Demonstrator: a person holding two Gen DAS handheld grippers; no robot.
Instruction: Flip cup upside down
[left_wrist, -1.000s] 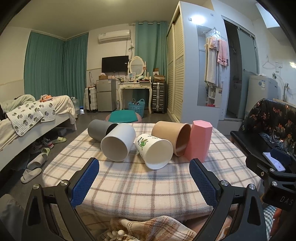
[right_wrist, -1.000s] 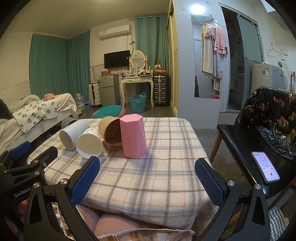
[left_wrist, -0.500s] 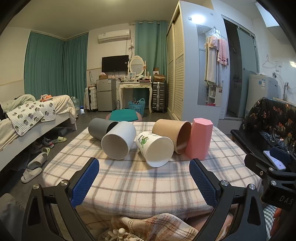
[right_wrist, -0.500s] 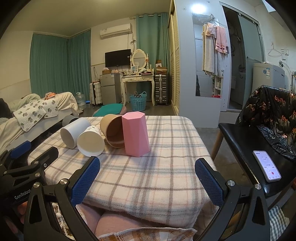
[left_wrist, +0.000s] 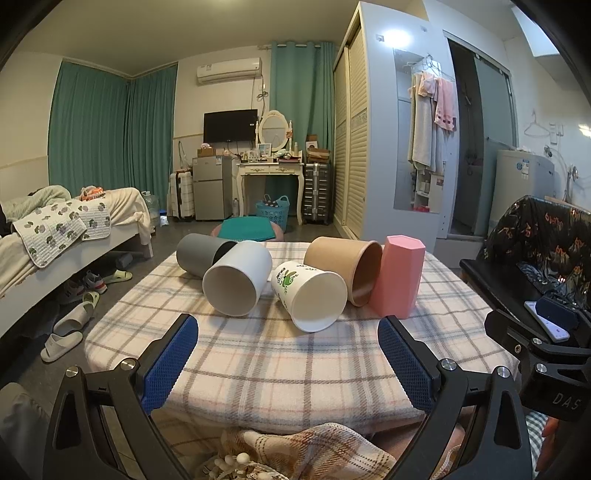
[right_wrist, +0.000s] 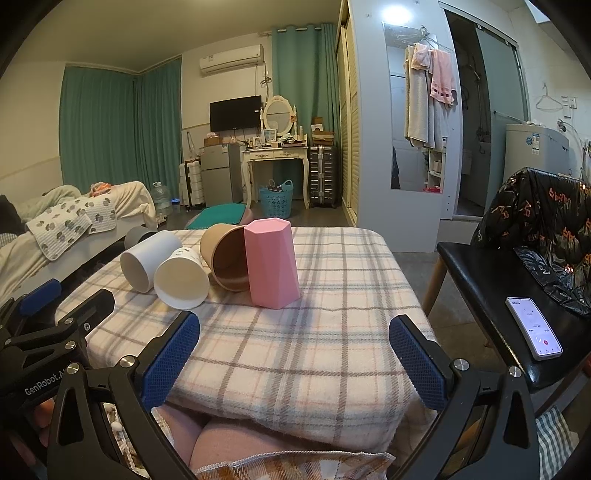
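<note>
Item: five cups on a plaid-covered surface (left_wrist: 303, 365), ahead of both tools.

Left hand-held gripper (left_wrist: 287, 341): released, jaws wide, holding nothing. Right hand-held gripper (right_wrist: 294, 341): likewise released and empty.

Ahead of our left hand-held gripper, from its left to right: grey cup (left_wrist: 197, 254), on its side; white cup (left_wrist: 238, 282), on its side, mouth toward us; printed paper cup (left_wrist: 310, 295), on its side, nearest to us; brown cup (left_wrist: 345, 266), on its side, against the pink cup (left_wrist: 399, 275). The pink cup stands with its closed end up, so we judge it already flipped; four remain.

Risks, as we judge them: the lying cups can roll on the soft cloth when nudged; the cups lie close, so a jaw entering one may push its neighbour; squeezing the paper cup may crush it; lifting the brown cup may topple the pink one.

Writing: "GenRobot" and "DAS" on the gripper bodies. Print on the paper cup unreadable. Phone (right_wrist: 533, 328) to our right, text too small.
</note>
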